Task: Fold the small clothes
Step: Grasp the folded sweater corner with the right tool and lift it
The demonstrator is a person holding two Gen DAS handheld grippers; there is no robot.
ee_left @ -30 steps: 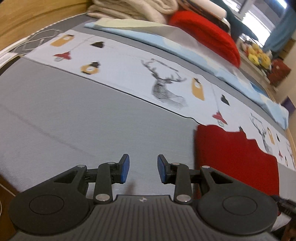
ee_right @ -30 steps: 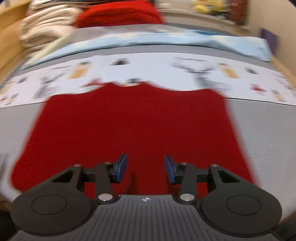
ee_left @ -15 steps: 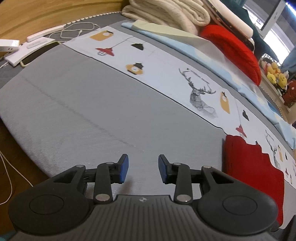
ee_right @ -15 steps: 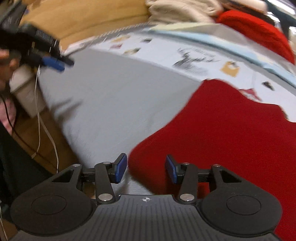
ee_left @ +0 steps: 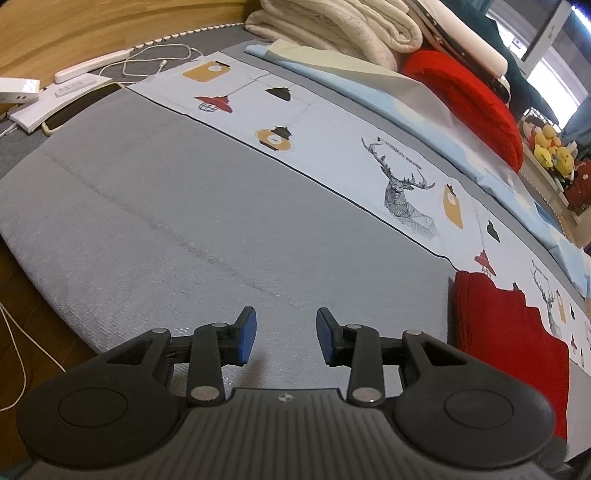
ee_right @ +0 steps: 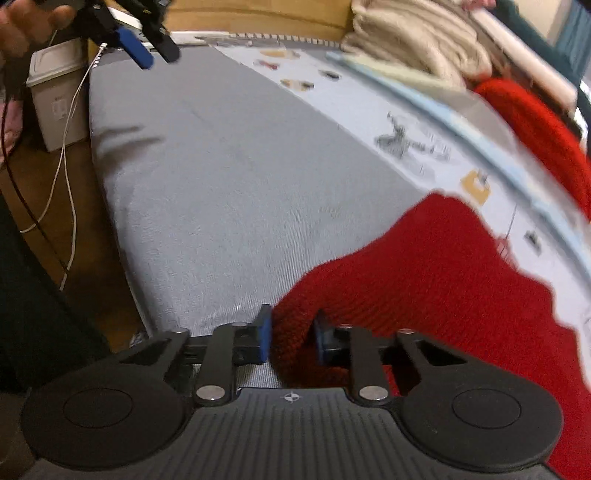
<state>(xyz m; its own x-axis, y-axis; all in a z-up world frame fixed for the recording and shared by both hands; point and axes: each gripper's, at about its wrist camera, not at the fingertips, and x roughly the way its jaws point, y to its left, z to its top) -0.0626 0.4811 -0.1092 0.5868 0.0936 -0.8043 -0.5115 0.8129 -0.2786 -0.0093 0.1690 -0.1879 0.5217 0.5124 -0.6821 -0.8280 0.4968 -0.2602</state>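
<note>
A red knitted garment lies flat on the grey bed cover. My right gripper has its blue pads closed on the garment's near left corner, pinching a fold of the knit. In the left wrist view the same garment lies at the far right. My left gripper is open and empty, held above the bare grey cover, well left of the garment. It also shows far off in the right wrist view, at the top left.
A white printed strip with deer and lanterns runs across the bed. Folded cream blankets and a red cushion sit at the back. White boxes and cables lie at the bed's left end. The bed edge drops to a wooden floor.
My right gripper moved onto the garment's left corner and closed on it. My left gripper drew back to the left, away from the garment, still open.
</note>
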